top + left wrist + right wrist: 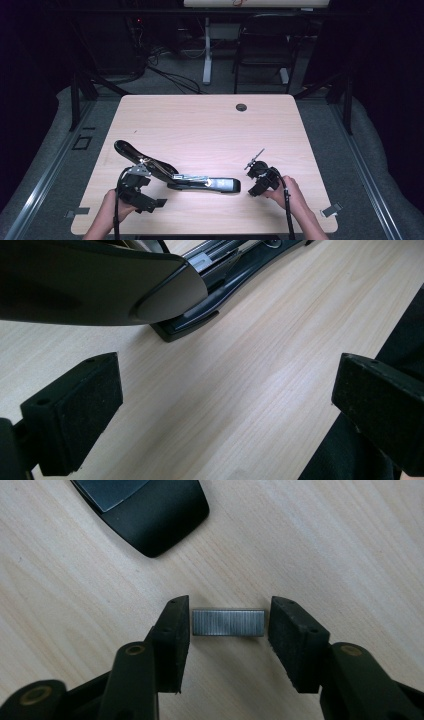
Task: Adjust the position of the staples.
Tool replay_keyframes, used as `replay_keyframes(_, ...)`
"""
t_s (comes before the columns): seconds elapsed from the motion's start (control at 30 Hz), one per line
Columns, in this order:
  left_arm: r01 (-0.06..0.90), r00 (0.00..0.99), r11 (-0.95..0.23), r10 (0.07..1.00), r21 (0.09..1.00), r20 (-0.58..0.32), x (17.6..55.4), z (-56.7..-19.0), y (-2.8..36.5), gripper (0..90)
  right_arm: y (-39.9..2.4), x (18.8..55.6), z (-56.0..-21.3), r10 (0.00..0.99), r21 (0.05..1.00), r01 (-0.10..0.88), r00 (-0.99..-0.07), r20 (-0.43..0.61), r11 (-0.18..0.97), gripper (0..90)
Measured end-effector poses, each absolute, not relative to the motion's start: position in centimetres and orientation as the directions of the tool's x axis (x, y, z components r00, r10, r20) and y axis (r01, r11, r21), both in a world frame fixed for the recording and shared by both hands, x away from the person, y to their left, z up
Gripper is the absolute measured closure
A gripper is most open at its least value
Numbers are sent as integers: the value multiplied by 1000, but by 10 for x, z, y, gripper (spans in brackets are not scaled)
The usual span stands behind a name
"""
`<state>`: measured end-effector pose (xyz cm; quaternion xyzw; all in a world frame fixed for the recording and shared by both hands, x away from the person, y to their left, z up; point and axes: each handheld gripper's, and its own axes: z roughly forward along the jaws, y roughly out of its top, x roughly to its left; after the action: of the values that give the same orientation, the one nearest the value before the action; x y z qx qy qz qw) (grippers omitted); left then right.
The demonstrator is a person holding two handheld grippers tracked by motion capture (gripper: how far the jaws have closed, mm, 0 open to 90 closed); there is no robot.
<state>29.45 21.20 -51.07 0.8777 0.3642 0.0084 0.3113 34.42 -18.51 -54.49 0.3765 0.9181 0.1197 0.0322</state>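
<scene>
Flat on table (350,540), staple strip (228,622) crosswise btwn right claw (229,630) pads.

Grey staple strip (228,622) flat on table (325,545)

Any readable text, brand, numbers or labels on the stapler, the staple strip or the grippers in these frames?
None legible.
Stapler: no brand or marking can be made out on its black body or open arm.
Staple strip: plain ribbed metal, no print.
Left gripper and right gripper: bare black pads, no labels.
</scene>
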Motion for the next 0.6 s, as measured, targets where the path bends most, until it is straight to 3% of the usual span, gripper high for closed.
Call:
replay_keyframes(0.33,635,734,-540,646,552,-212,295,-511,212,0,-192,347,-533,761,312,739,-645,72,597,282)
replay_keyframes(0.6,633,736,-547,644,547,-208,295,-511,211,0,-199,353,-540,833,309,806,-548,70,505,249)
